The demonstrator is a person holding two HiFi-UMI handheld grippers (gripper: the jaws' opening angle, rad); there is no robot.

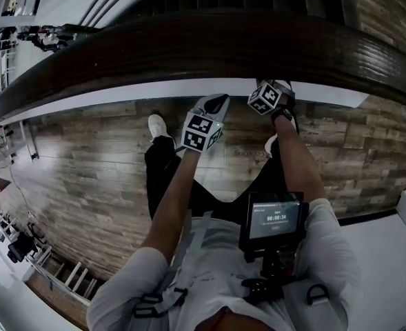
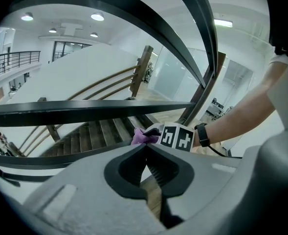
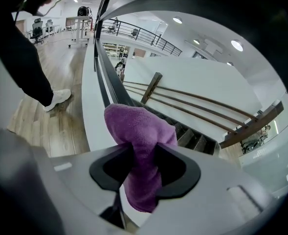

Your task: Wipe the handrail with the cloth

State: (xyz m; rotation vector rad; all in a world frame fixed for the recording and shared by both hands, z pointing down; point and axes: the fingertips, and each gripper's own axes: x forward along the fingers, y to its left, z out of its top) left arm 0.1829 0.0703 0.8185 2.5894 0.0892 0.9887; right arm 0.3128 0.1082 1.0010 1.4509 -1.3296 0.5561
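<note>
The dark wooden handrail (image 1: pixel 189 47) runs across the top of the head view. My right gripper (image 3: pixel 143 153) is shut on a purple cloth (image 3: pixel 139 131), which bunches up above the jaws and hangs below them. In the head view the right gripper's marker cube (image 1: pixel 268 96) sits just under the rail's near edge, with the jaws hidden behind the rail. My left gripper (image 1: pixel 216 103) is a little to its left, also just below the rail, shut with nothing between its jaws. The left gripper view shows the purple cloth (image 2: pixel 143 136) beside the right gripper's cube (image 2: pixel 178 137).
Black metal bars (image 2: pixel 85 112) of the balustrade cross in front of the left gripper. Beyond them a staircase (image 2: pixel 95 133) with wooden rails descends. I stand on wood-plank flooring (image 1: pixel 85 164), with a white ledge (image 1: pixel 120 98) along the base of the balustrade.
</note>
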